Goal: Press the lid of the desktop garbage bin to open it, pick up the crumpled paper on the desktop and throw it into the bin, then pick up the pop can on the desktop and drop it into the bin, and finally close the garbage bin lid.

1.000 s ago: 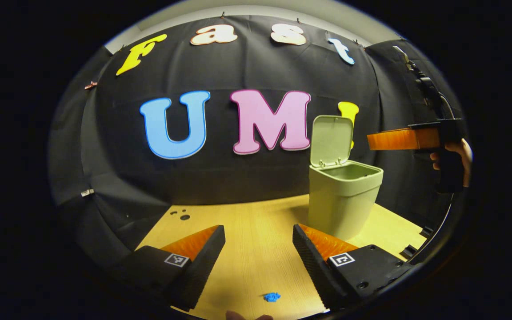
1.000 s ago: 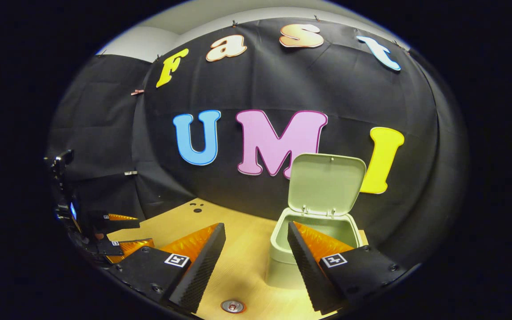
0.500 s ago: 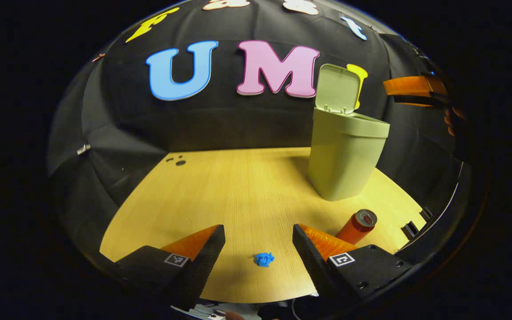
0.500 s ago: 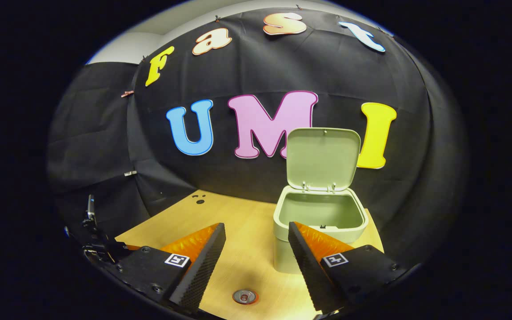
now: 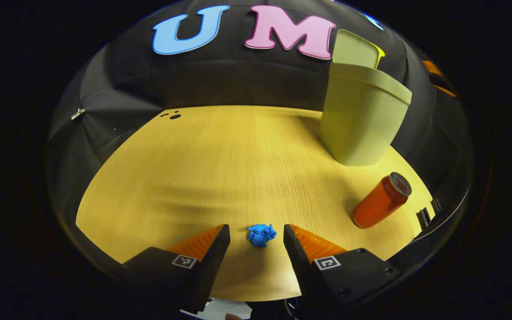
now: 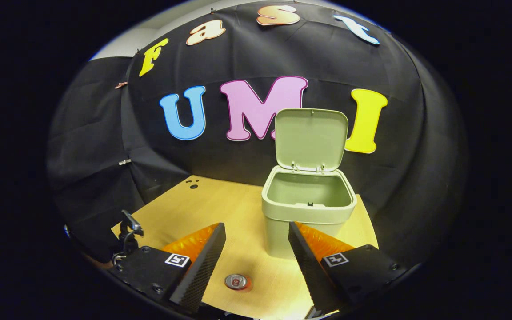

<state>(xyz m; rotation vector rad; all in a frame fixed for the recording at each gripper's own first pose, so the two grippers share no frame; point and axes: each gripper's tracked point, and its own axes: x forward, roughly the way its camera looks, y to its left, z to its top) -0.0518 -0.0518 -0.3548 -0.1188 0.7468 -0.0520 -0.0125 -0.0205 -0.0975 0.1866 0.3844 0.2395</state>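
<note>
A small blue crumpled paper (image 5: pixel 261 234) lies on the wooden desktop (image 5: pixel 220 169), between the fingertips of my open left gripper (image 5: pixel 256 233), untouched by either finger. A red pop can (image 5: pixel 381 200) stands to the right of it. The pale green bin (image 5: pixel 362 116) stands at the back right with its lid (image 5: pixel 356 50) up. In the right gripper view the bin (image 6: pixel 308 209) is seen from above, its lid (image 6: pixel 311 139) raised and its inside bare. My right gripper (image 6: pixel 256 231) hangs open above the desktop, and the can's top (image 6: pixel 236 281) shows below it.
Black cloth walls close in the back and sides of the desktop. Small dark holes (image 5: pixel 172 116) mark its far left corner. The other gripper's body (image 6: pixel 128 229) shows low at the left of the right gripper view. The desktop's front edge (image 5: pixel 256 295) lies just under my left gripper.
My left gripper has tipped down and moved forward, bringing the blue paper between its fingertips, and its fingers have narrowed slightly. My right gripper has drawn back and risen a little from the bin.
</note>
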